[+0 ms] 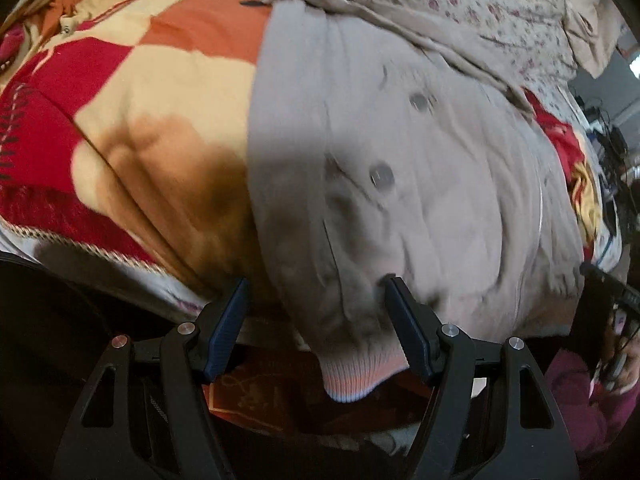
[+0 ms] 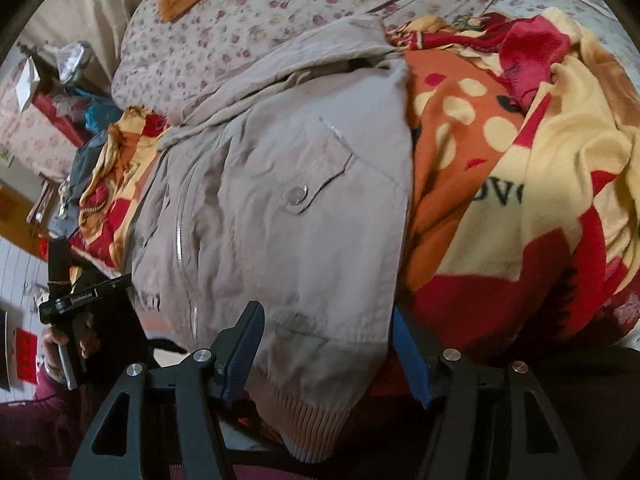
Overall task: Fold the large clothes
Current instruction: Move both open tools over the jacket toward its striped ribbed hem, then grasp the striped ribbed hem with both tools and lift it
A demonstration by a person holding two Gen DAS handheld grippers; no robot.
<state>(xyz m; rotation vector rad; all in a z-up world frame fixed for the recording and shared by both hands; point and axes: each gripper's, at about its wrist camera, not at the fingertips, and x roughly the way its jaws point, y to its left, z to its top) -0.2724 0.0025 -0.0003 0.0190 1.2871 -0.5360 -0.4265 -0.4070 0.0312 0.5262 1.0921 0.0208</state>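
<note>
A beige jacket (image 1: 400, 200) lies spread flat on a red, orange and cream blanket (image 1: 140, 120), with snap buttons on its front. My left gripper (image 1: 316, 282) is open over the jacket's near left corner, and the ribbed hem (image 1: 352, 376) hangs between its fingers. In the right wrist view the same jacket (image 2: 280, 220) shows a zip and a buttoned pocket flap. My right gripper (image 2: 326, 312) is open at the near right corner. The ribbed hem (image 2: 304, 420) sits between its pads, which do not visibly press on it.
The blanket (image 2: 500, 200) covers a bed with a floral sheet (image 2: 240, 20) behind the jacket. A cluttered bedside (image 2: 68, 80) lies at the left of the right wrist view, cables and gear (image 1: 612, 148) at the right of the left. A hand (image 2: 60, 344) in a maroon sleeve holds the other gripper.
</note>
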